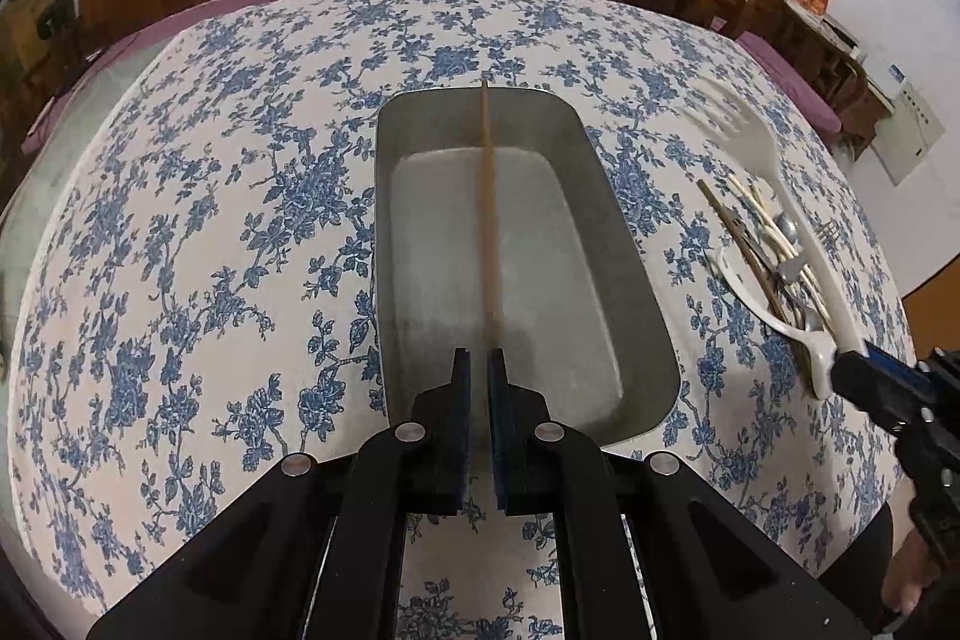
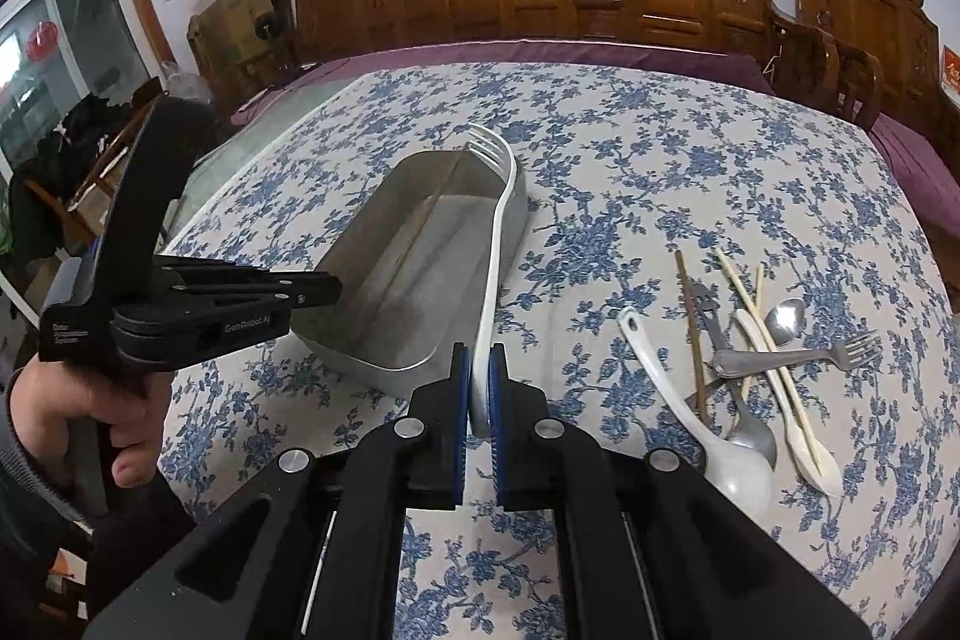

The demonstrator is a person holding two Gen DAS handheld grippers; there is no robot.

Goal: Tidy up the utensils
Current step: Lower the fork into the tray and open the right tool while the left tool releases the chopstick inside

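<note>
My left gripper [image 1: 479, 358] is shut on the near end of a brown chopstick [image 1: 487, 196], which reaches out lengthwise above the silver metal tray [image 1: 384, 220]. From the right wrist view, the left gripper [image 2: 324, 289] hovers at the tray's [image 2: 384, 274] near left end. My right gripper [image 2: 479, 358] is shut on the handle of a large white plastic fork [image 2: 495, 244], whose tines hang over the tray's far right rim. The left wrist view has that fork [image 1: 804, 226] raised over the utensil pile, with the right gripper [image 1: 840, 370] at its handle.
Loose utensils lie on the floral tablecloth right of the tray: a white spoon [image 2: 714, 442], a metal fork [image 2: 798, 355], a metal spoon [image 2: 786, 319], a brown chopstick [image 2: 690, 328], cream chopsticks [image 2: 744, 292]. A person's hand [image 2: 78, 400] grips the left tool. Carved wooden chairs line the far edge.
</note>
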